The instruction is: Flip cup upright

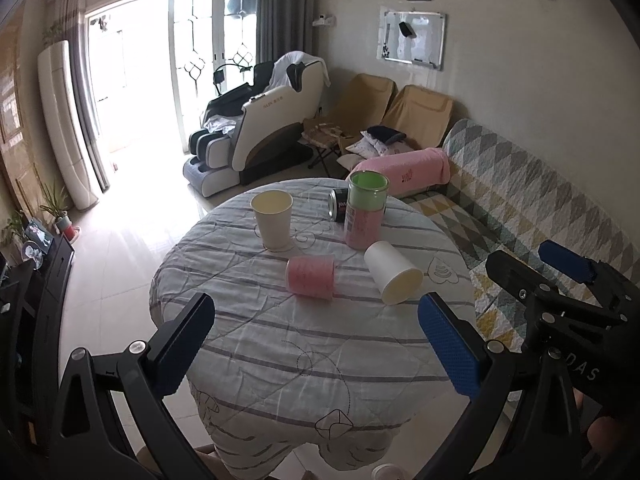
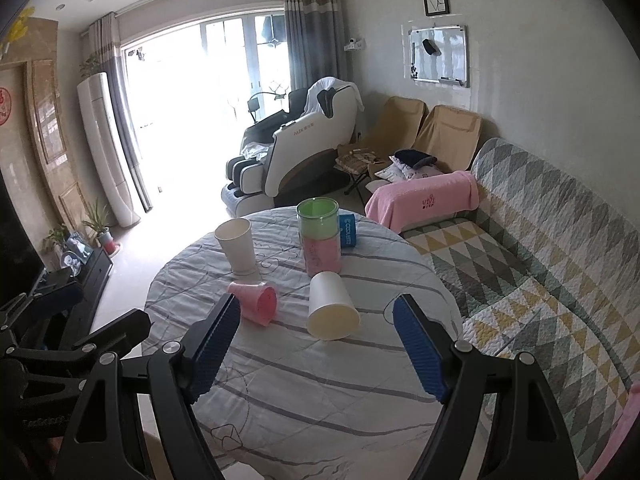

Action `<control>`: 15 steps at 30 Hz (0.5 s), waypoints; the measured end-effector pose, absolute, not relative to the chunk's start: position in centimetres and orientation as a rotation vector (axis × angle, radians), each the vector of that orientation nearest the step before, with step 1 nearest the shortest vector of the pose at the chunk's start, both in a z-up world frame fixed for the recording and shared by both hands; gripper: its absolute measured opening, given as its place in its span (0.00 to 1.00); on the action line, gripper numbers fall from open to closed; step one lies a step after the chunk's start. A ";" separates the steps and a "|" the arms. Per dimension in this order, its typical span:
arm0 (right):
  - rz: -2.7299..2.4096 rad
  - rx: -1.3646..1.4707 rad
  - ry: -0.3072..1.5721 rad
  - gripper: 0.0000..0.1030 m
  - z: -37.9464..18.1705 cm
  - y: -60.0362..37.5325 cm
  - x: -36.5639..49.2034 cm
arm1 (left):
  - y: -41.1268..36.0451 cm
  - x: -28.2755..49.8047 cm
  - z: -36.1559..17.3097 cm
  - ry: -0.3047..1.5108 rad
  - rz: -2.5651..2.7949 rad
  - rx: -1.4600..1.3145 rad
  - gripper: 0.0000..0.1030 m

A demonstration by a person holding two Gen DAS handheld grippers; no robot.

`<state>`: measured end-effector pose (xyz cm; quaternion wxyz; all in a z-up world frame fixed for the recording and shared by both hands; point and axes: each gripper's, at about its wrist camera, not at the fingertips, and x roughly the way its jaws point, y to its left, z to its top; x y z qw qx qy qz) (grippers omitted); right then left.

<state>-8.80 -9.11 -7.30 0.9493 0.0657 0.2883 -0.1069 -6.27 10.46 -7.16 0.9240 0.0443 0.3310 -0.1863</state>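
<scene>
A white paper cup [image 1: 392, 274] [image 2: 331, 309] lies on its side on the round table [image 1: 280, 344], mouth toward me. A pink plastic cup [image 1: 310, 278] [image 2: 256, 302] lies on its side to its left. Another white paper cup [image 1: 273, 218] [image 2: 236, 245] stands upright further back. My left gripper [image 1: 316, 344] is open and empty, above the table's near half, short of the lying cups. My right gripper [image 2: 318, 346] is open and empty, just in front of the lying white cup; it also shows at the right of the left wrist view [image 1: 560, 272].
A stack of green and pink cups [image 1: 365, 210] [image 2: 320, 240] stands at the back of the table with a dark can [image 1: 339, 205] lying behind it. A quilted sofa [image 2: 540, 272] runs along the right. A massage chair [image 2: 304, 152] stands beyond the table.
</scene>
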 end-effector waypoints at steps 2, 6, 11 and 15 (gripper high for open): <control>-0.218 0.135 0.589 0.78 -7.3 -9.1 -8.8 | 10.4 -6.3 -7.2 0.679 -0.385 0.089 1.00; -0.221 0.141 0.589 0.78 -7.4 -9.4 -9.0 | 10.2 -6.4 -7.0 0.674 -0.389 0.093 1.00; -0.222 0.141 0.591 0.78 -7.3 -9.6 -9.1 | 10.0 -6.5 -6.9 0.675 -0.386 0.093 1.00; -0.224 0.142 0.593 0.78 -7.3 -9.7 -9.1 | 9.8 -6.5 -6.8 0.672 -0.391 0.088 1.00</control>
